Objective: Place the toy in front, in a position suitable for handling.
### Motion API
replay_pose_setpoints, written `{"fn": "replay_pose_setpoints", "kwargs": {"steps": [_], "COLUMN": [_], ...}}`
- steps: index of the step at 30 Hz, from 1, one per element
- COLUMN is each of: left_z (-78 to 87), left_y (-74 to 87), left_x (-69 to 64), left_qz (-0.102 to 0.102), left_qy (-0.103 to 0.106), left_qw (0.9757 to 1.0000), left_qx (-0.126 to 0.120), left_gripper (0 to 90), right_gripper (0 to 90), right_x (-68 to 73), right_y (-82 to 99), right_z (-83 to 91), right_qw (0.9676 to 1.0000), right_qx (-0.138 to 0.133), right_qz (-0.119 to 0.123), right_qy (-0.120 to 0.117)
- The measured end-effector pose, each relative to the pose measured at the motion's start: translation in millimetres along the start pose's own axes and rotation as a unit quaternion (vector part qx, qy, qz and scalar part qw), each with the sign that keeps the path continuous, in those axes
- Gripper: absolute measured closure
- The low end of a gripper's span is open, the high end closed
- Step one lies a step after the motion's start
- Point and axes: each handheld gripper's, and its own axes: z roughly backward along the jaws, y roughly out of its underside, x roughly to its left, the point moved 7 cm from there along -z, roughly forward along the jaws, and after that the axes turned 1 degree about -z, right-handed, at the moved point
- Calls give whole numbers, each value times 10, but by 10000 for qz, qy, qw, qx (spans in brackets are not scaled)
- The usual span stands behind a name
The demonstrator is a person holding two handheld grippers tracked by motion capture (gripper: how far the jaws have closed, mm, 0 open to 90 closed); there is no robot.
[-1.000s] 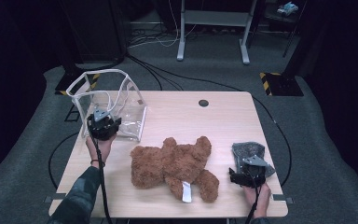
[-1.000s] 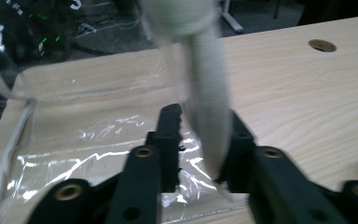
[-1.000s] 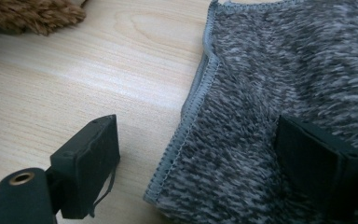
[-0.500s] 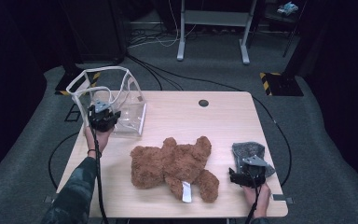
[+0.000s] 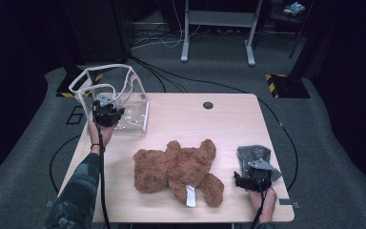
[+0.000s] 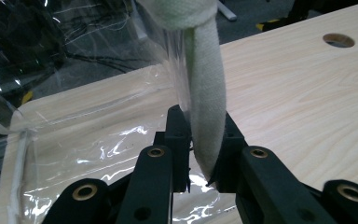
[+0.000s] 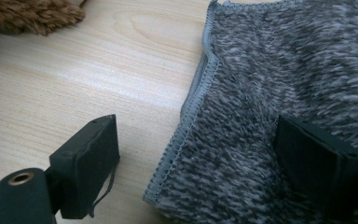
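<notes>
A clear plastic bag (image 5: 126,102) with white fabric trim stands at the table's far left. My left gripper (image 5: 106,113) is shut on the bag's white trim strip (image 6: 205,116), which runs up between the jaws. A brown teddy bear (image 5: 178,169) lies face down in the middle of the table with a white tag (image 5: 190,195). At the near right lies a grey fuzzy cloth (image 5: 255,157). My right gripper (image 5: 251,181) rests there with its jaws wide apart. One fingertip (image 7: 91,163) is on the bare wood and the other on the grey cloth (image 7: 270,93).
The light wooden table (image 5: 181,119) has a round cable hole (image 5: 208,105) near its far edge. Black cables trail over the grey carpet behind, beside a white desk frame (image 5: 217,28). Bare wood lies between bag and bear.
My left gripper has moved away from me along the left side of the table, carrying the bag's trim with it. The right gripper, bear and cloth have not moved.
</notes>
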Motion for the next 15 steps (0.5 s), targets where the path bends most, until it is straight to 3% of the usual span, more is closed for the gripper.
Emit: {"fn": "replay_pose_setpoints", "kwargs": {"steps": [15], "left_z": [-142], "left_y": [-96], "left_x": [54], "left_qz": [37], "left_qy": [-37], "left_qw": [9997], "left_qx": [241], "left_gripper": [790], "right_gripper": [137], "right_x": [-6], "right_y": [-2], "right_z": [-4], "right_qw": [10000], "right_qx": [-3], "right_qz": [-8], "right_qy": [-7]}}
